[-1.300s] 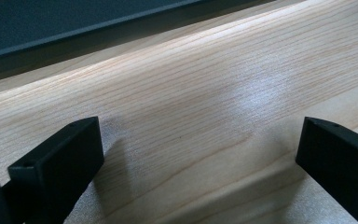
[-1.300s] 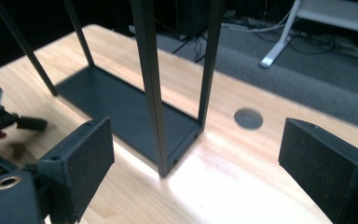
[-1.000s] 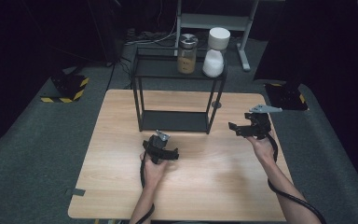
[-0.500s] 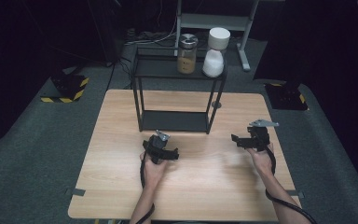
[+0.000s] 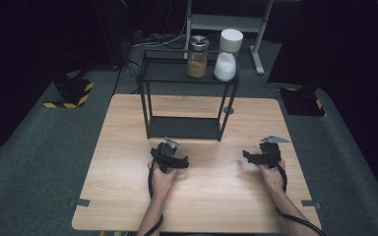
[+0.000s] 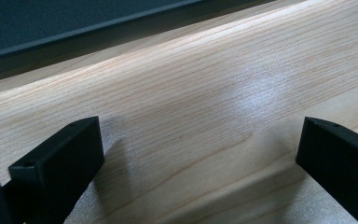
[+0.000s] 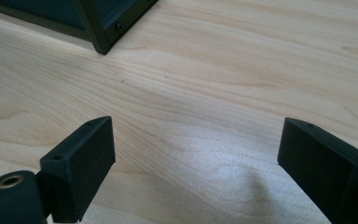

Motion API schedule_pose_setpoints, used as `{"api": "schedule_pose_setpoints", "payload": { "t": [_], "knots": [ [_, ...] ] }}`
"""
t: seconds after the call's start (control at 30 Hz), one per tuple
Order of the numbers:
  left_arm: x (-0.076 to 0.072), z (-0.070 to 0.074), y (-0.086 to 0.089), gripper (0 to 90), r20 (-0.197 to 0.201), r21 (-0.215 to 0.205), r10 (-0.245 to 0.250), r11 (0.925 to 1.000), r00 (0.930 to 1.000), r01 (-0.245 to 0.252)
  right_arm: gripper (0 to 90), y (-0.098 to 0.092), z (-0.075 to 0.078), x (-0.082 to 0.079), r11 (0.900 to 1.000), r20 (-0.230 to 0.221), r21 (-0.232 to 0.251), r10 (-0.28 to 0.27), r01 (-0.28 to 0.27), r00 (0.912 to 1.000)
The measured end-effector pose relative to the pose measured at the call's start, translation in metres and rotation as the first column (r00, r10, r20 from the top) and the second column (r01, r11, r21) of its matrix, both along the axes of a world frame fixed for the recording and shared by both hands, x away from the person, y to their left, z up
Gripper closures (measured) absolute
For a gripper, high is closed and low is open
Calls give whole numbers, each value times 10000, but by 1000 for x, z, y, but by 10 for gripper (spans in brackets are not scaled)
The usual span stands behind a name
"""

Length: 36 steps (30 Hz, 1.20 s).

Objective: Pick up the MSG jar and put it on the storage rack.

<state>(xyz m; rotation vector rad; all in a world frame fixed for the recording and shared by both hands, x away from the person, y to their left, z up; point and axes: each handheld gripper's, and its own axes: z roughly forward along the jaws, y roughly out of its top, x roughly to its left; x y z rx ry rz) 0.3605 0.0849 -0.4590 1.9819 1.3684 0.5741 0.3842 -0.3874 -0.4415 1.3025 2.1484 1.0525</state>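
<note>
My left gripper (image 5: 169,151) rests low on the wooden table (image 5: 202,201), just in front of a black metal rack (image 5: 150,105). In the left gripper view its jaws stand wide apart over bare wood, the left gripper (image 6: 198,154) open and holding nothing, with the rack's bottom shelf (image 6: 74,23) just ahead. My right gripper (image 5: 250,157) sits low at the table's right side and points left toward the rack. The right gripper (image 7: 196,154) is open too, with bare wood between its jaws and the rack's foot (image 7: 103,45) at upper left.
On the rack's top shelf stand a glass jar of amber contents (image 5: 197,58) and a white container with a white cap (image 5: 228,56). Grey carpet surrounds the table. A metal stand (image 5: 221,22) is behind, and yellow-black striped blocks (image 5: 69,96) lie at far left.
My right gripper has come down toward the table and nearer the person. The left gripper has stayed where it was.
</note>
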Motion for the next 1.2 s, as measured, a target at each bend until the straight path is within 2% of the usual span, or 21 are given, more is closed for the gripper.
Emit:
{"api": "schedule_pose_setpoints", "payload": {
  "t": [0.5, 0.53, 0.7, 1.03, 1.2],
  "knots": [
    [0, 0, 0, 5, -7, 0, -27, 10000, 10000, 27, 97, 7, -8, 5, 9988, -390, -384, -323, 308, 9987],
    [0, 0, 0, 6, -8, 1, -31, 10000, 10000, 31, 100, 8, -10, 3, 9984, -278, -447, -350, 338, 9990],
    [1, 0, 0, 5, -5, 3, -28, 10000, 10000, 28, 96, 10, -9, 4, 9976, -286, -635, -277, 258, 9992],
    [1, 0, 0, 5, -5, 8, -27, 10000, 10000, 27, 92, 9, -9, 3, 9981, -285, -524, -346, 331, 9990],
    [0, 0, -1, 6, 12, 16, 9, 10000, 10000, -9, 77, 16, -8, 4, 9955, -275, -917, -249, 222, 9993]
  ]
}}
